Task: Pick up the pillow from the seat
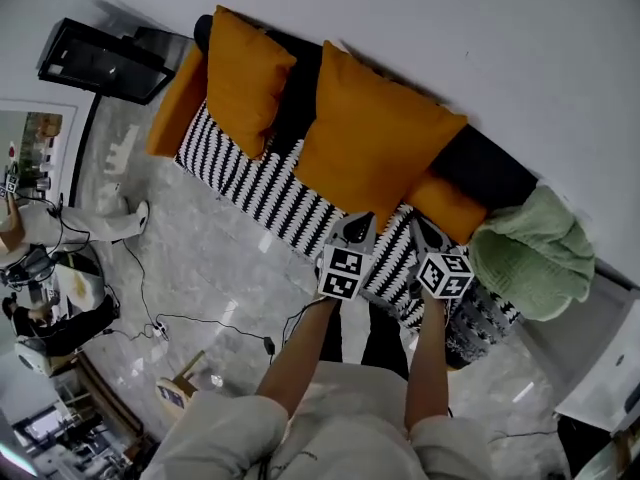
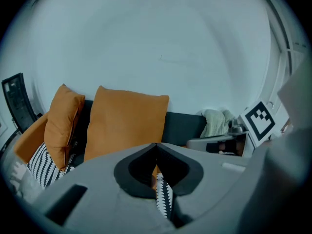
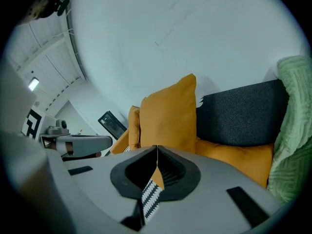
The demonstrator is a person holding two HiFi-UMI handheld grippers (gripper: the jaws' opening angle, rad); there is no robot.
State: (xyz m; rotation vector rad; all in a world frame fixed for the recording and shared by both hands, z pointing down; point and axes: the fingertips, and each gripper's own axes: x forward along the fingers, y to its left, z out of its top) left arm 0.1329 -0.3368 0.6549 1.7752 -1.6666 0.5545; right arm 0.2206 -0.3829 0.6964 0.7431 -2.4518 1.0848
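I hold my left tongs (image 1: 355, 230) and my right tongs (image 1: 430, 236) side by side in front of the sofa (image 1: 490, 168). Both are shut tight. Their tips touch and there is nothing in them.

The big orange pillow (image 1: 375, 143) stands on the stripy seat (image 1: 255, 193) and leans on the dark back of the sofa. It is just past my tongs, and from the head view its bottom corner points down between them. Another orange pillow (image 1: 245, 78) stands farther left. A flat orange pillow (image 1: 447, 206) lies on the right, next to a green blanket (image 1: 535, 248).

I think this is the reaching step. I am not touching the big pillow yet. Next I think I must open both tongs wide and push one onto each side of its bottom edge. Then I squeeze and lift. The pillow is soft, so I should bite a good bit of cloth or it may slip.
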